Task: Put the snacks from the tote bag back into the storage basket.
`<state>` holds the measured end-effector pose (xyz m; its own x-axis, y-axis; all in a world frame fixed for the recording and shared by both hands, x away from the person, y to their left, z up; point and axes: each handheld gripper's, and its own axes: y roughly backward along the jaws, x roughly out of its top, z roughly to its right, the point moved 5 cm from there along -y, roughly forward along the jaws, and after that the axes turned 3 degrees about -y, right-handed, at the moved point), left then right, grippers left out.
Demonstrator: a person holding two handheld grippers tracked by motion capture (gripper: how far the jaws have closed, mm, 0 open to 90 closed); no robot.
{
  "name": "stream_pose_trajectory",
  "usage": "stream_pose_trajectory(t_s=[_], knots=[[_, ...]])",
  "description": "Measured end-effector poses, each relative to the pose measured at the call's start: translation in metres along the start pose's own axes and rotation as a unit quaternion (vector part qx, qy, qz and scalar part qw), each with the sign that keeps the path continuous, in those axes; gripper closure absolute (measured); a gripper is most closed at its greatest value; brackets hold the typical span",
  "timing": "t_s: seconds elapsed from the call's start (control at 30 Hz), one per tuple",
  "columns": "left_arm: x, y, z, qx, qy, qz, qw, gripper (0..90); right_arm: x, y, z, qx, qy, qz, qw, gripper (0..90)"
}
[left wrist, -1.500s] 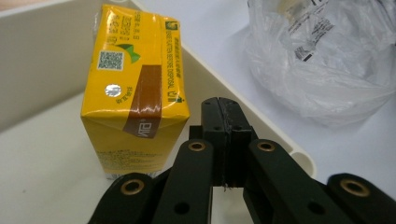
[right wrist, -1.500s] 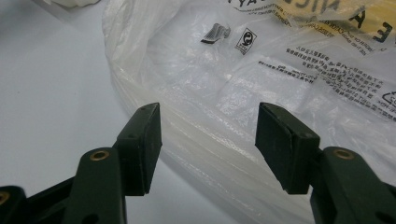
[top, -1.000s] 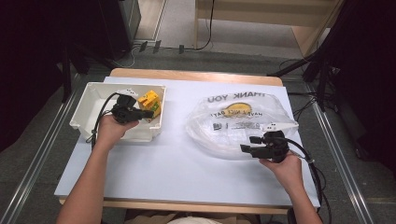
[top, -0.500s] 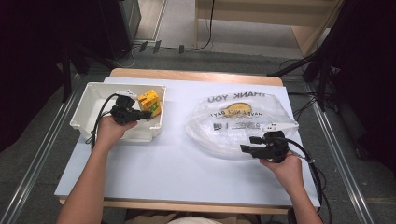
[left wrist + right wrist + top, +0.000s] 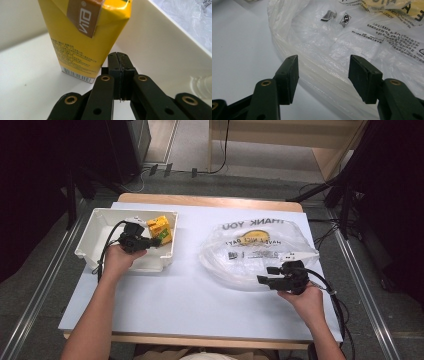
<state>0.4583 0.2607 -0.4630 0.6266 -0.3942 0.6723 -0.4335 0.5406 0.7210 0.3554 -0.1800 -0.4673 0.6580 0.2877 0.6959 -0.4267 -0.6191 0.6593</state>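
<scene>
High view: nothing shifts; our left gripper [image 5: 152, 241] stays pressed together empty beside the carton [image 5: 161, 229], right gripper [image 5: 265, 275] stays spread at the bag [image 5: 252, 247], so packing waits.

Moves the left gripper [image 5: 156, 241] only a trace beside the yellow carton [image 5: 161, 227], inside the white bin [image 5: 100, 215]. Carries the left hand [image 5: 119, 261] along by as little. Too slight to tell whether toward the carton or away from it.
</scene>
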Motion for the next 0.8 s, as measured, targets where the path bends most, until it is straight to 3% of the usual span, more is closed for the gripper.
stream_pose_trajectory(t_s=[0.8], knots=[[-0.002, -0.015, -0.011, 0.020, 0.033, -0.014, 0.9991, 90.0, -0.001, 0.000, -0.001, -0.002, 0.006, -0.001, 1.0000, 42.2]])
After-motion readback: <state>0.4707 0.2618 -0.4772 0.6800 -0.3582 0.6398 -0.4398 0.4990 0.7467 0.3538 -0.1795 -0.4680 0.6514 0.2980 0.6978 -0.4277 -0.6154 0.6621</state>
